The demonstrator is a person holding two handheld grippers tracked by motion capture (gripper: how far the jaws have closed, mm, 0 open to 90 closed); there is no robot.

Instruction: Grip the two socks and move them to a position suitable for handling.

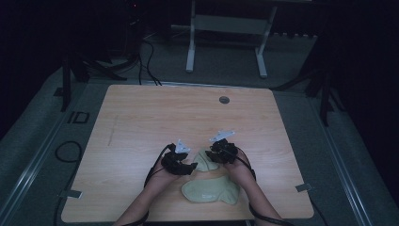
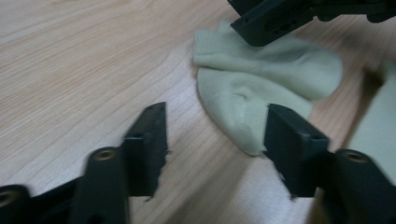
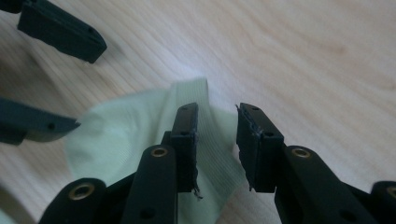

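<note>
Overhead, a light wooden table [image 1: 141,122] sits in a dim room, a small round grommet [image 1: 224,100] near its far edge. Two pale green socks lie near the person's edge: the smaller sock [image 1: 206,161] farther in, between the two grippers, and the larger sock [image 1: 211,190] closer to the person, just beside the right forearm.

Left gripper [image 1: 180,162]: jaws spread wide and empty in the left gripper view [image 2: 215,135], hovering low over bare wood at the smaller sock's [image 2: 261,79] edge; one jaw tip overlaps the fabric's rim, contact unclear.

Right gripper [image 1: 220,153]: jaws parted with a narrow gap in the right gripper view [image 3: 217,135], set over the ribbed end of the smaller sock [image 3: 135,130]. One jaw lies over the cloth, the other at its border; nothing is pinched between them.

Both hands come in from the near edge, cables trailing back along the forearms.
</note>
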